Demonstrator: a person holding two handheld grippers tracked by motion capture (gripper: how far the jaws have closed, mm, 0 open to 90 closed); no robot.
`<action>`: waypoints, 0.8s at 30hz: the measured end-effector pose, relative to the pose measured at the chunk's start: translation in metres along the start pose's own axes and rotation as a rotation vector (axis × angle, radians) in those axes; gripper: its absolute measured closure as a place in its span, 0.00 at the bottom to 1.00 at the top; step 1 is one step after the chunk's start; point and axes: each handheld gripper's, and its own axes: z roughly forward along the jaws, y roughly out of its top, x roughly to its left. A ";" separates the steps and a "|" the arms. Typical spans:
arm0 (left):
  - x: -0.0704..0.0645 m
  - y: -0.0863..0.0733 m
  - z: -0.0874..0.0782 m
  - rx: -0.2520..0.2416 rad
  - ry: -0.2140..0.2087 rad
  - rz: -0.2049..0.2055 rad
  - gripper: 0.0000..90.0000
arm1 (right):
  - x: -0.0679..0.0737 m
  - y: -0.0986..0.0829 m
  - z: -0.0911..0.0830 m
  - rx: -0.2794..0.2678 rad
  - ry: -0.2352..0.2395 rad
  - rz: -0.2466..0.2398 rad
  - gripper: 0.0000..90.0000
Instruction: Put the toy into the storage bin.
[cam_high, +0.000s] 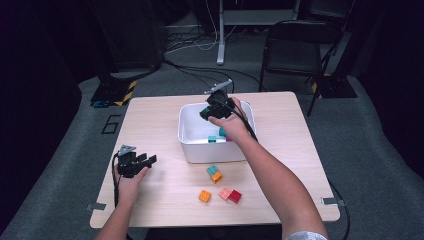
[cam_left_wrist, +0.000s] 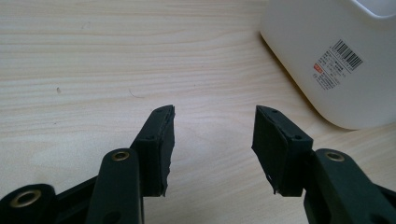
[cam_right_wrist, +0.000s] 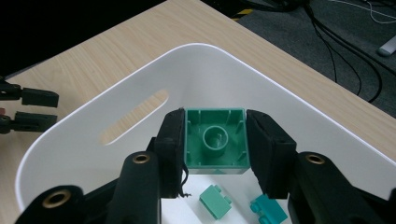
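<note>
- High view: right hand-held gripper (cam_high: 209, 113) sits centre frame, over the white bin (cam_high: 189, 142), w/ a green block in its jaws. Block itself too small to make out here.
- Left hand-held gripper (cam_high: 148, 160) at lower left, resting on the bench (cam_high: 150, 120), idle, well apart from the bin.
- Loose blocks on the bench below the bin, lower centre: teal-on-orange stack (cam_high: 214, 174), orange block (cam_high: 204, 196), pink block (cam_high: 225, 193) touching red block (cam_high: 235, 196).
- A few teal pcs visible on the bin floor beside the wrist.
- Left gripper view: jaws wide apart, nothing between them, bare bench under them. Bin wall w/ barcode label (cam_left_wrist: 337, 60) at upper right of frame.
- Right gripper view: jaws clamped on the green block (cam_right_wrist: 215, 141), centre frame, hollow underside facing the cam, held above the bin interior, not touching the floor.
- Two blocks lie on the bin floor at bottom of frame: small green block (cam_right_wrist: 215, 200) and teal block (cam_right_wrist: 267, 210), just beside each other.
- Handle slot (cam_right_wrist: 134, 116) in the bin wall at centre left; left gripper's jaw tips show at far left edge.
- Progress, my read: sorting blocks into the bin, roughly halfway. Some pcs in, one in hand ready to drop, about five left on the bench.
- Next, prob: release the green block, then go for the stack nearest the bin.
</note>
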 end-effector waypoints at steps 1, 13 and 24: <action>0.001 0.000 0.000 -0.002 0.000 -0.003 0.54 | 0.000 0.000 0.003 0.006 -0.003 -0.004 0.65; 0.002 0.000 0.000 -0.001 0.001 -0.001 0.54 | -0.001 -0.004 -0.001 0.020 -0.031 0.000 0.63; 0.002 0.000 0.000 0.002 0.005 -0.003 0.54 | 0.009 -0.015 -0.050 -0.102 0.016 -0.011 0.61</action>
